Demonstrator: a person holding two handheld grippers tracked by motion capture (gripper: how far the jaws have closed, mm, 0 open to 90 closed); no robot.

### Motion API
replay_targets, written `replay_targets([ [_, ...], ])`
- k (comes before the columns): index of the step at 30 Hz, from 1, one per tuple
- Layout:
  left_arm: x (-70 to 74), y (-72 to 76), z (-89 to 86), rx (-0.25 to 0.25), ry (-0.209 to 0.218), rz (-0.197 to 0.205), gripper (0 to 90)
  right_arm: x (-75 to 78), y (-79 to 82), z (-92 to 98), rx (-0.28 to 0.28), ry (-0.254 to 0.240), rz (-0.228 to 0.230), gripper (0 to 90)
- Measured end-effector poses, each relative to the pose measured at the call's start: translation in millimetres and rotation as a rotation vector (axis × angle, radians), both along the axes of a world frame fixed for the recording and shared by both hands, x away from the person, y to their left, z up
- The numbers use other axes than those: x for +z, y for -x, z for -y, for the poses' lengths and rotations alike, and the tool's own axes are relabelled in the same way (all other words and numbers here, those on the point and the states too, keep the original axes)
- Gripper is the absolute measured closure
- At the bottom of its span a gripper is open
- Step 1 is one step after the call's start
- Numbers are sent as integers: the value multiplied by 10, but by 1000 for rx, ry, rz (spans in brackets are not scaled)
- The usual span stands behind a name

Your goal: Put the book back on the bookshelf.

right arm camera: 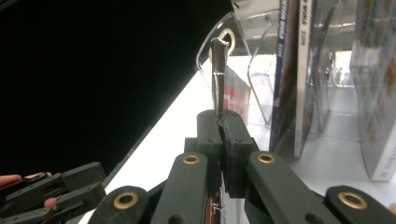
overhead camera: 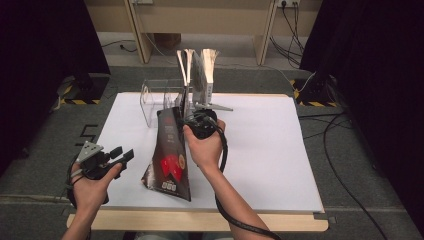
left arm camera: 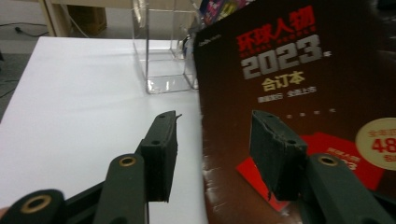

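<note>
one dark magazine [overhead camera: 170,155] (tilted), right hand-held gripper [overhead camera: 196,121] clamped on it, left hand-held gripper [overhead camera: 125,155] apart

dark magazine [overhead camera: 169,155] with red cover graphics stands tilted on the white table, just before the clear rack.

Bright even light from overhead here, the white desk [overhead camera: 280,150] almost blown out at its middle, dark curtains swallowing both sides. Soft short shadows under the magazine [overhead camera: 169,160] near the desk's front edge. High view is a touch soft all over. In the left gripper view the near jaws blur, glare streaks the glossy cover. In the right gripper view the clear rack [right arm camera: 233,37] catches white reflections, and half the frame is black.
</note>
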State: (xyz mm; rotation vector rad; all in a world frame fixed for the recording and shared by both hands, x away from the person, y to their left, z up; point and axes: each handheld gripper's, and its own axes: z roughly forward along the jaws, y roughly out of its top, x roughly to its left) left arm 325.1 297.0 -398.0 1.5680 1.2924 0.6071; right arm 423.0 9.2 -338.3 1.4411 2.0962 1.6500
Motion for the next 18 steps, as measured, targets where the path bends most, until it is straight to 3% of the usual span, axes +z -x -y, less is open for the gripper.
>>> replay_targets([
  [18, 167, 98, 347, -115, 25, 29, 492, 120, 29, -231, -16, -4, 65, 881],
])
